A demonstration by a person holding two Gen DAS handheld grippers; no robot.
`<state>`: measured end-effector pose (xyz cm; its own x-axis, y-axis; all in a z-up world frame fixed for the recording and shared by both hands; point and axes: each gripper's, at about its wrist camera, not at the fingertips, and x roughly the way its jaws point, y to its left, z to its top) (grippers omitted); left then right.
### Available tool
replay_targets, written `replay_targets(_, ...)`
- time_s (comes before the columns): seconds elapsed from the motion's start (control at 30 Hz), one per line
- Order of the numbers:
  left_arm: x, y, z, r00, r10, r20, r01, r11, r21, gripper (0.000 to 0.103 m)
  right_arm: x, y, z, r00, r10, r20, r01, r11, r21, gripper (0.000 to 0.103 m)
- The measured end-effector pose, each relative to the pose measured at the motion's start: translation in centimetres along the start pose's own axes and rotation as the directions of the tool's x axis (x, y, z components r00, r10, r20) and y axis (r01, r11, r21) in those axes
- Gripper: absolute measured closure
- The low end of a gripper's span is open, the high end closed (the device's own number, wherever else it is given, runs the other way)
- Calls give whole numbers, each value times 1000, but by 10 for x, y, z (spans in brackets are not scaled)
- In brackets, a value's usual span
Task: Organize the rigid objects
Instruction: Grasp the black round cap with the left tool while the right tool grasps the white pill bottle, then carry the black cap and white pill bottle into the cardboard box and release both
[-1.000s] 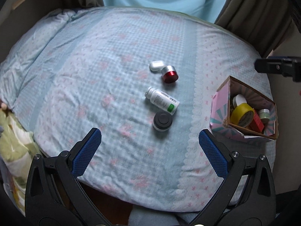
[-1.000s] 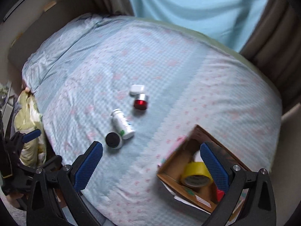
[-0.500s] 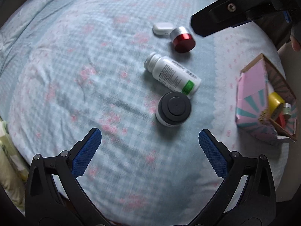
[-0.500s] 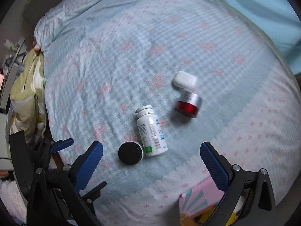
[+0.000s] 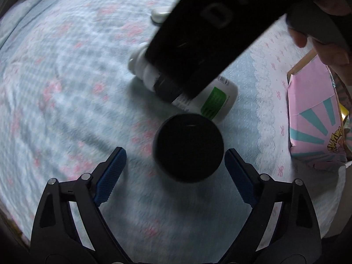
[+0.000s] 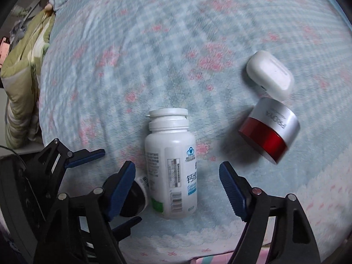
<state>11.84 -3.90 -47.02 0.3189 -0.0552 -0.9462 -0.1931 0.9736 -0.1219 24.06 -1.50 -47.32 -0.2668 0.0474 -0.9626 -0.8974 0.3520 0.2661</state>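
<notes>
**Two grippers closing in on neighbouring items on the bed**

Left gripper (image 5: 175, 167): fingers wide open, holding nothing, set either side of the black-lidded jar (image 5: 188, 147) that stands on the bed (image 5: 66, 92). The right finger (image 5: 238, 177) looks almost against the jar's side; the left finger is well apart from it.

Right gripper (image 6: 177, 183): fingers likewise spread and empty, straddling the lower half of the white bottle (image 6: 171, 167), which lies on its side with its cap pointing away. Jar and bottle touch or nearly touch.

The red jar (image 6: 269, 132) lies tipped, just beside the white case (image 6: 270, 76), both clear of the grippers. The pink box (image 5: 314, 118) sits near the bed's edge and already holds some items.

Risks, as a judgement:
- The two grippers work very close together, so their fingers may collide.
- An off-centre close on the black-lidded jar could push it into the bottle.
- The round bottle may roll on the soft bedding when pinched.
- Lifting either item may disturb the other.
</notes>
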Motion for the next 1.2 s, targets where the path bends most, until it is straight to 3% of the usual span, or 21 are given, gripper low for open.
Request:
replay_targets(0.13,7,-11,2,1000,-2,22,2,999,32,19,14,2,1,999,6,-39,-7,999,-41,38)
replay_targets(0.2,10,-17,3,1000,2,27,-4,998,55,31,19,-1,2,998,24,-56,-26,999,-37,43)
replay_targets(0.3,13,-20,5,999,22,26,-24,997,79,39,22,-5,4,997,46,-62,-48,998,-30,48)
replay_targets(0.33,13,-20,5,999,30,31,-32,996,83,49,24,-7,4,996,58,-63,-60,998,-29,53)
replay_targets(0.4,13,-18,5,999,21,35,-24,996,86,50,23,-13,7,994,79,-70,-81,996,-20,57)
replay_targets(0.9,-1,-6,10,999,8,35,-11,998,62,50,18,-2,5,999,34,-18,-33,998,50,57)
replay_targets(1.2,-32,14,7,998,32,50,-33,999,22,50,-16,9,-2,998,17,55,-24,992,126,57)
